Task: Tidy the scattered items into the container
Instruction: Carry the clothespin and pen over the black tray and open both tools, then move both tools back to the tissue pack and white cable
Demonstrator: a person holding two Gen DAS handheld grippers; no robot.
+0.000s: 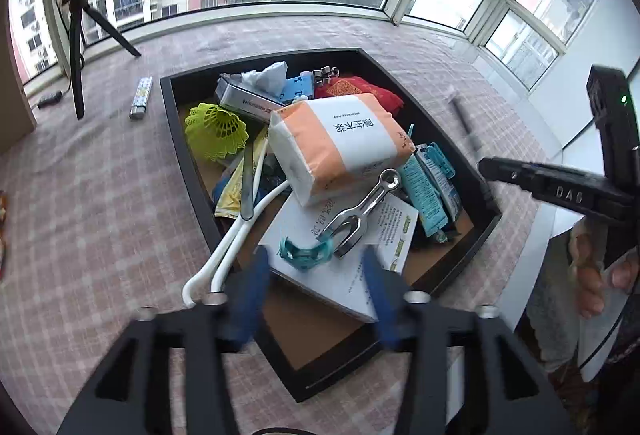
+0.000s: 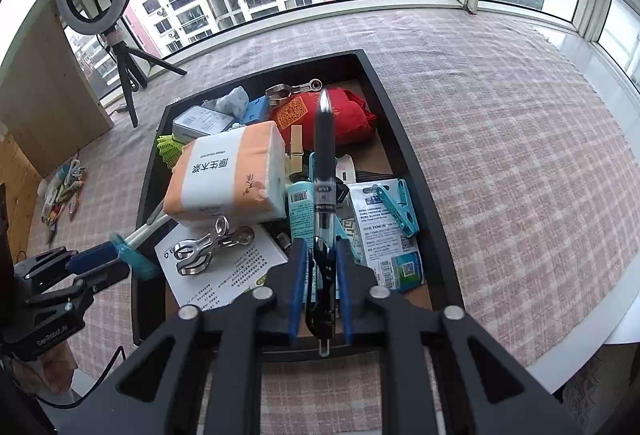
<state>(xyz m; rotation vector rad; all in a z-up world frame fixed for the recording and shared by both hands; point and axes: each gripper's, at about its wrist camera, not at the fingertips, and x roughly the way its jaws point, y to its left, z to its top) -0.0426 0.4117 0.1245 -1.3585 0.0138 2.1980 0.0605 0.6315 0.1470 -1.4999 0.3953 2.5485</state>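
Black rectangular tray (image 2: pixel 404 155) on the checked tablecloth, filled with loose items. Orange-and-white tissue pack (image 2: pixel 230 177) tilted at centre-left; red pouch (image 2: pixel 344 115) toward the far right corner; steel clip (image 2: pixel 208 245) lying on a white leaflet (image 2: pixel 236 271) at the near edge. Black pen (image 2: pixel 323 163) clamped lengthwise above the tray, tip pointing away. Patterned lighter (image 1: pixel 141 97) flat on the cloth beyond the tray's left edge.
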